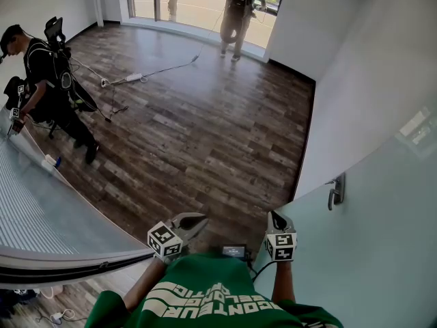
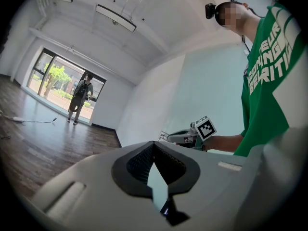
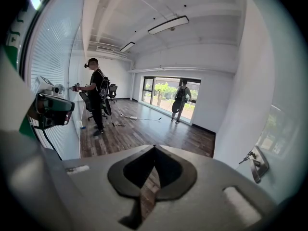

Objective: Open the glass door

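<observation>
The frosted glass door (image 1: 372,251) fills the right of the head view, with a metal lever handle (image 1: 336,190) on it. My right gripper (image 1: 276,218) is shut and empty, held low in front of me, left of the door and short of the handle. In the right gripper view the handle (image 3: 258,164), with keys hanging beside it, sits off to the lower right of the shut gripper (image 3: 154,149). My left gripper (image 1: 196,220) is also shut on nothing and points out over the wood floor. Seen from the left gripper (image 2: 154,144), the right gripper (image 2: 185,136) is beside the pale door.
A curved glass partition with blinds (image 1: 41,210) runs along the left. A person in black (image 1: 48,80) stands by it near an office chair (image 1: 54,27). Another person with a backpack (image 1: 240,9) stands at the far window. Cables and a power strip (image 1: 133,78) lie on the floor.
</observation>
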Demonstrator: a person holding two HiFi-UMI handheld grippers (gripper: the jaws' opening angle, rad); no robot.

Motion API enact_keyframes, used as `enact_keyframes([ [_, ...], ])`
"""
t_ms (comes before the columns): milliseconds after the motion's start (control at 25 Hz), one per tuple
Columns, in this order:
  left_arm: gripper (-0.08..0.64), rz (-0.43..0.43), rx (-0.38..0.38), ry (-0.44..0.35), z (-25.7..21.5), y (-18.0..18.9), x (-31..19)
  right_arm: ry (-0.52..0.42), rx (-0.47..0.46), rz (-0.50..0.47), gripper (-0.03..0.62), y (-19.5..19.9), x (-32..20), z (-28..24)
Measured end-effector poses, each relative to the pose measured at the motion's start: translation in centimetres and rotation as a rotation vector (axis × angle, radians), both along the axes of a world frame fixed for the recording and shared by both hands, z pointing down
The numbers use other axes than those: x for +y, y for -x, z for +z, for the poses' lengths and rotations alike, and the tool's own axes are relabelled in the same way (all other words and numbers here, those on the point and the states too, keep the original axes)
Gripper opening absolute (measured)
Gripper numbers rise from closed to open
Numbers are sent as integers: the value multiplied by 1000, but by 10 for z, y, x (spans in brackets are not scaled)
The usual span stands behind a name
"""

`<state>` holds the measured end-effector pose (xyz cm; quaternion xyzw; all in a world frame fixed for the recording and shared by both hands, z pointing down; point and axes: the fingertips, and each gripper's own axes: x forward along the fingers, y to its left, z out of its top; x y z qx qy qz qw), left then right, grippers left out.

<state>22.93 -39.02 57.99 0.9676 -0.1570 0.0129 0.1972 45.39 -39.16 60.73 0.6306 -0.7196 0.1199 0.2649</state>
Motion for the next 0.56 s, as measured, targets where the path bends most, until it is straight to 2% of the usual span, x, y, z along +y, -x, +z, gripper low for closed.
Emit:
enact_keyframes([
  [280, 15, -8, -2, 0, 2, -4, -1, 6, 35, -29, -8, 1, -2, 3],
  [560, 15, -10, -6, 7, 6, -10, 2, 13, 23, -39, -8, -1, 0, 6],
])
